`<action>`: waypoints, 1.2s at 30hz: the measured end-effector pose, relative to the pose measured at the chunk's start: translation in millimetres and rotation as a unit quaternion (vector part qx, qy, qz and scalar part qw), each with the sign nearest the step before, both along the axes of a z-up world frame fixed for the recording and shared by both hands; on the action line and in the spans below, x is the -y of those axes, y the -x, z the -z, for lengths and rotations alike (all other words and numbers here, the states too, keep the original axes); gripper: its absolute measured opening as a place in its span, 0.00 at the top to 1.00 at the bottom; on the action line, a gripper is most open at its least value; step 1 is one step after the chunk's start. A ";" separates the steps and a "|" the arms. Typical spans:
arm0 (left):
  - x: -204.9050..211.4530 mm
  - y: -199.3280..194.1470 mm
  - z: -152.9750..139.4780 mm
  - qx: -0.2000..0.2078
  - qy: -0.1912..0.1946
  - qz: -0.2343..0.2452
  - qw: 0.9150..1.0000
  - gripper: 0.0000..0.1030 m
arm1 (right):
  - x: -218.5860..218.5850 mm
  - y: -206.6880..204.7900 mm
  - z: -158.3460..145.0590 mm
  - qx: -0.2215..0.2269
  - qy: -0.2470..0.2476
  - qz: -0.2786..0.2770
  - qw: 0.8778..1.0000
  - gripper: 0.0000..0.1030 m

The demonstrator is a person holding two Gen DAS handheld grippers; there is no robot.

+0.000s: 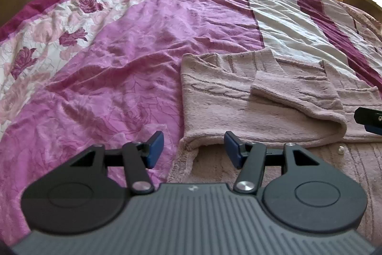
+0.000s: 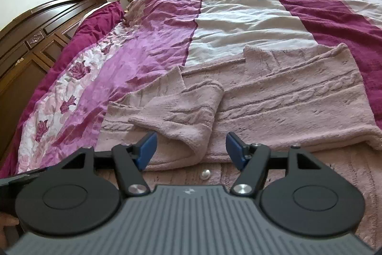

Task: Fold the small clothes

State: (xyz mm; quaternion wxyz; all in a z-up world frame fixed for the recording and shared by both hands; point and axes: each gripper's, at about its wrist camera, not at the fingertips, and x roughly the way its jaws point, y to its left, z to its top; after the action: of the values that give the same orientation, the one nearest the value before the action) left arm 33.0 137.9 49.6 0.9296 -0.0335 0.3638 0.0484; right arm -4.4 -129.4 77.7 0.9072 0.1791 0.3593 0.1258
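Cardigan: we see a pale pink knitted cardigan (image 2: 274, 102) lying flat on the bedspread (image 1: 143, 40), partly folded, near the edge of the bed closest to us.
Long axis: as we judge it, the folded body runs side to side across both views, its fold edge facing our grippers.
Sleeve: one sleeve (image 2: 191, 116) is laid back over the body, its cuff end toward the near fold edge; in the left wrist view the same sleeve (image 1: 298, 97) crosses the body diagonally.
Lower layer: a further part of the knit (image 1: 310, 173) spreads under the fold edge toward us, with a small button (image 2: 205, 174) showing on it.
Left gripper: our left gripper (image 1: 193, 147) is released, jaws wide apart, holding nothing, poised at the left corner of the fold edge; one pad is over the bedspread, the other over the knit.
Right gripper: our right gripper (image 2: 191, 147) is likewise released and empty, its gap facing the sleeve's cuff end just ahead.
Nearer hand: we judge both near the fold edge, the left at its left corner and the right further along it; the right gripper's tip (image 1: 368, 118) shows at the right border of the left wrist view.
Containers: we see none here.
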 end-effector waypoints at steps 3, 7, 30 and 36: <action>-0.4 -2.0 2.6 -0.003 0.000 -0.001 1.000 0.44 | -2.4 -1.2 1.0 -0.001 0.001 -0.002 1.000 0.30; -2.2 -3.6 6.4 -0.007 0.001 -0.004 1.000 0.44 | -8.5 -4.0 2.1 0.000 0.006 -0.009 1.000 0.28; -3.0 -3.3 25.0 -0.024 -0.001 -0.004 1.000 0.44 | -117.8 -68.7 15.8 0.039 0.116 -0.121 0.985 0.26; -0.5 -3.4 27.6 -0.025 -0.009 -0.002 1.000 0.44 | -126.2 -84.0 36.9 0.036 0.150 -0.107 0.982 0.47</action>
State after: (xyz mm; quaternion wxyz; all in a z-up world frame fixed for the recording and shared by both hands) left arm 36.4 138.5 22.0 0.9203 -0.0245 0.3865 0.0543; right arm 79.6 -3.2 40.9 0.9176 -0.0033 0.3580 0.1728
